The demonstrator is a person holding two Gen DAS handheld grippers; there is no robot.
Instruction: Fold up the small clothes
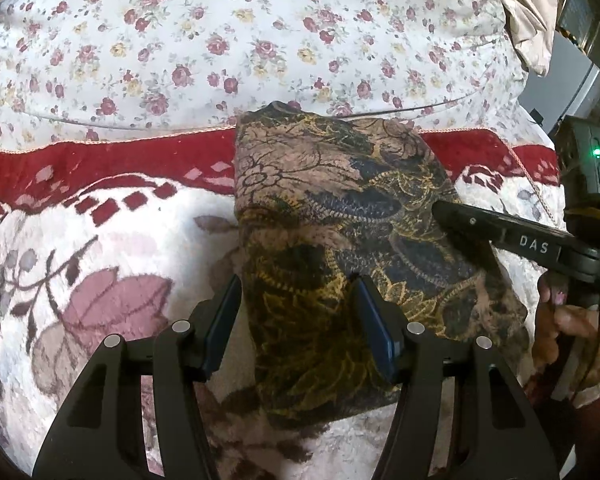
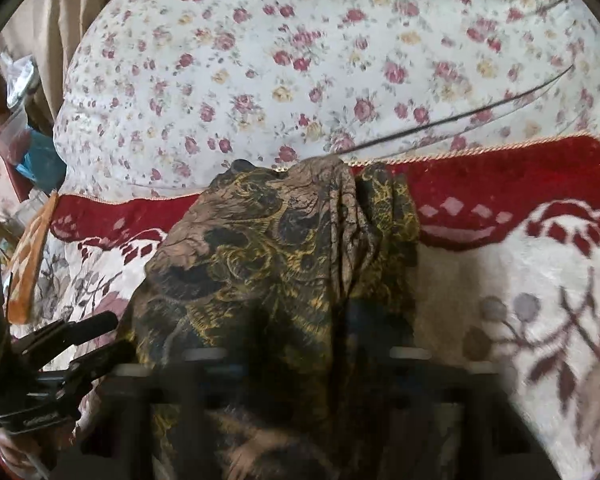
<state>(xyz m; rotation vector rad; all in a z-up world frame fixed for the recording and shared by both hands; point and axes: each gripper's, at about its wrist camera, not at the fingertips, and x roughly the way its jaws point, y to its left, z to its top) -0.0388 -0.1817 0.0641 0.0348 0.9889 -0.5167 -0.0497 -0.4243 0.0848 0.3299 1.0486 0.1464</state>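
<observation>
1. Left gripper: the jaws stand open at 6 o'clock of its own view. They straddle the near left edge of the patterned cloth. One pad sits just off the hem and the other over the fabric, and neither appears to pinch it.
2. The cloth lies at the centre of both views, on the red-and-white blanket. Its far end reaches the blanket's red border at 12 o'clock. Beyond that is the floral sheet.
3. Progress, as I judge it: the cloth is already doubled into a compact, oblong packet. Its left edge is fairly straight.
4. In the right wrist view the cloth shows a bunched ridge running from 12 to 6 o'clock, with loose layers on its right side. Smoothing is probably still to do, and perhaps one more fold. No other garments or finished pile can be seen.
5. Right gripper: it comes in from 3 o'clock with its tip resting on the cloth's right half. Seen side-on, the fingers merge into one bar, so I cannot tell whether it is gripping or just pressing. A hand holds its handle.
6. Hard to make out:
   - The right gripper's own view is smeared along the bottom, and its fingers are dark blurs.
   - The cloth's near end is cut off under both grippers.
   - The number of layers is unclear.
   - The clutter at 9 o'clock is unreadable.
</observation>
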